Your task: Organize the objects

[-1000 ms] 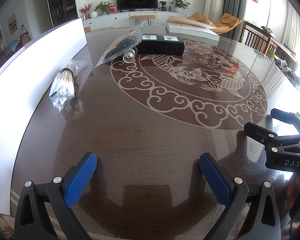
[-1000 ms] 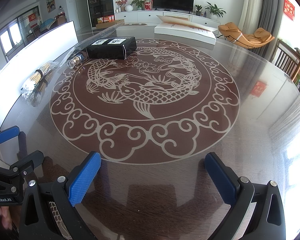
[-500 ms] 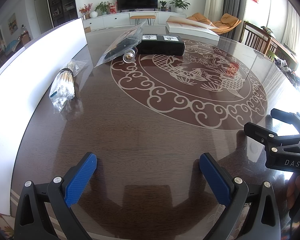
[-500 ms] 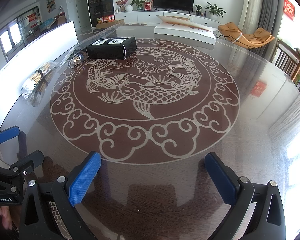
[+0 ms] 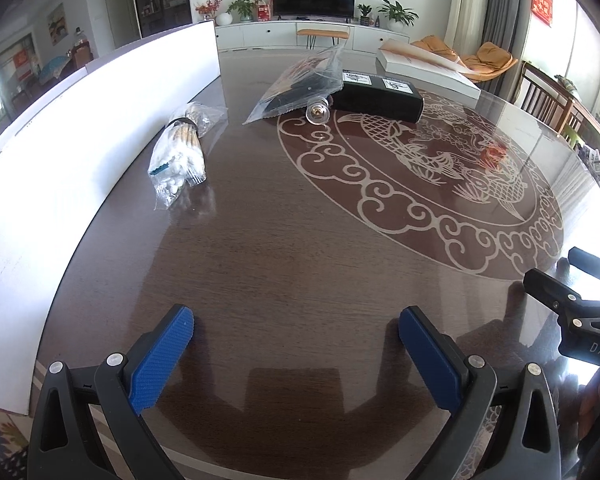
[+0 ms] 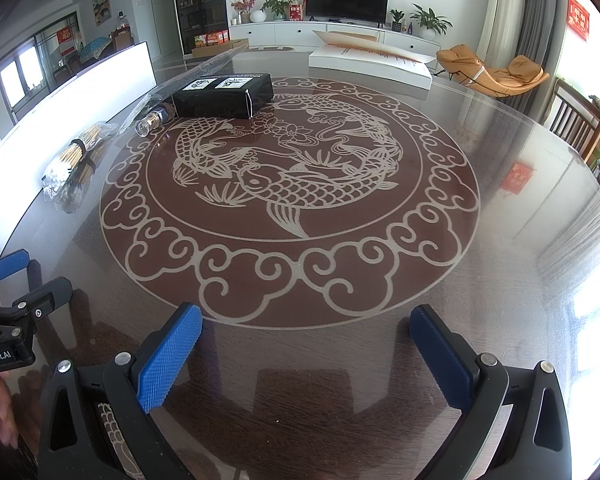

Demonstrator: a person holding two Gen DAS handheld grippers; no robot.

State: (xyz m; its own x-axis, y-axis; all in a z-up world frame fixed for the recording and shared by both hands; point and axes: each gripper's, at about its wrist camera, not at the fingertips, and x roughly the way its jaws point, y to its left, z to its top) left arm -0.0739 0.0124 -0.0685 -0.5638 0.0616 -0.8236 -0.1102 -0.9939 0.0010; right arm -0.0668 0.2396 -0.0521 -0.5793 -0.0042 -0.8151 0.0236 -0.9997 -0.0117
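Bagged cotton swabs [image 5: 180, 156] lie near the table's [image 5: 284, 264] left edge, beside a white board [image 5: 80, 128]. Farther along, a small glass bottle [image 5: 317, 111] touches a black box [image 5: 376, 96]. Left gripper [image 5: 296, 344] and right gripper [image 6: 306, 344] hover spread wide, holding nothing.

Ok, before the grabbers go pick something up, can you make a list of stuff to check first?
1. Left gripper open and empty: ok.
2. Right gripper open and empty: ok.
3. Table between the grippers and the things bare: ok.
4. Bag of cotton swabs lying apart from the rest, easy to reach: ok.
5. Small glass bottle lying on its side against the black box, may roll: not ok.
6. What is inside the clear plastic bag: cannot tell.
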